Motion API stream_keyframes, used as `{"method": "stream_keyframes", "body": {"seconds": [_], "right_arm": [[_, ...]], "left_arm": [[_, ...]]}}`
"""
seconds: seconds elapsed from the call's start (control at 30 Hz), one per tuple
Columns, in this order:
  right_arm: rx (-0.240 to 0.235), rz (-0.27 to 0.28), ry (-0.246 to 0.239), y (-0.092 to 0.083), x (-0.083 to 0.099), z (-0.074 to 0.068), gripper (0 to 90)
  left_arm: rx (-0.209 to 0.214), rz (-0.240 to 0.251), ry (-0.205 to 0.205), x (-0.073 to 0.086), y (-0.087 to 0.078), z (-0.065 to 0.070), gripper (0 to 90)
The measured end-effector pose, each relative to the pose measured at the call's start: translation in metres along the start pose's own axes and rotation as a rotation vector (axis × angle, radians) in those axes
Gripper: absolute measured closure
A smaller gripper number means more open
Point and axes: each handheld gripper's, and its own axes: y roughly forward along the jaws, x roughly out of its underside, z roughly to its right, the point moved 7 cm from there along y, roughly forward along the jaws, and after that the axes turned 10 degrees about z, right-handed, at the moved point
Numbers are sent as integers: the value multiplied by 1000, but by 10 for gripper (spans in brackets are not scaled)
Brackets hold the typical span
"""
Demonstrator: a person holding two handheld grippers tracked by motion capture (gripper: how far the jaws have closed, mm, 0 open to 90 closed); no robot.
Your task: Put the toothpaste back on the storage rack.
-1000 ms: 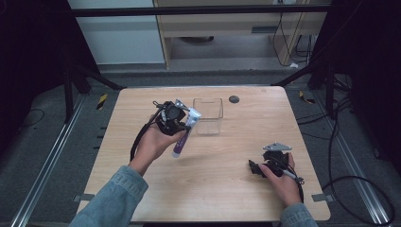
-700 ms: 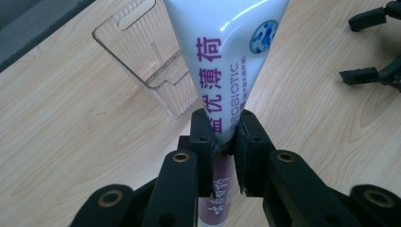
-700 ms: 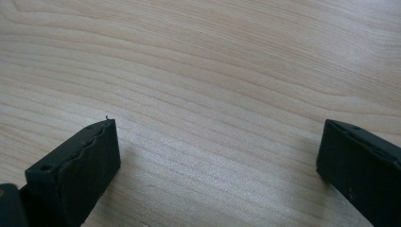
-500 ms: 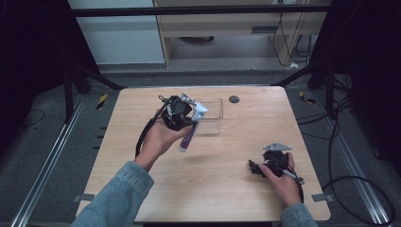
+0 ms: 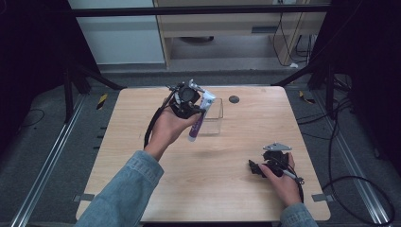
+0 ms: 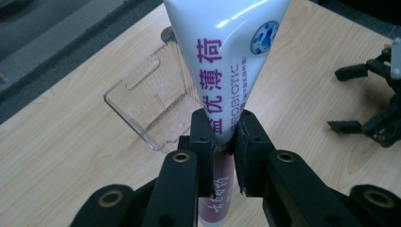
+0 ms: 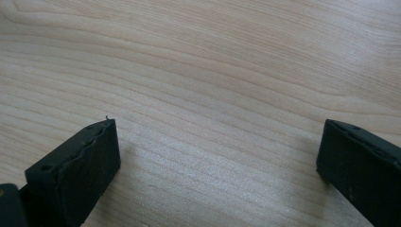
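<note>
White tube (image 6: 227,56) between left tongs (image 6: 226,137)

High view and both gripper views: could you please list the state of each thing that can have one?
Toothpaste tube: lifted off the table, clamped in the left hand-held gripper.
Clear box: upright on the table, open-topped, empty.
Left hand-held gripper: shut on the toothpaste tube, raised beside the clear box.
Right hand-held gripper: open, nothing between its jaws, low over the wooden table.
</note>
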Motion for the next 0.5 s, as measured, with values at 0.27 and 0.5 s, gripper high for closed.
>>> {"method": "stream_keyframes", "body": {"seconds": [0.27, 0.5], "right_arm": [[1, 0, -9, 0, 0, 1, 6], [-2, -1, -12, 0, 0, 1, 7]], "left_arm": [[-31, 44, 10, -15, 6, -6, 790], [-17, 66, 6, -23, 13, -7, 790]]}}
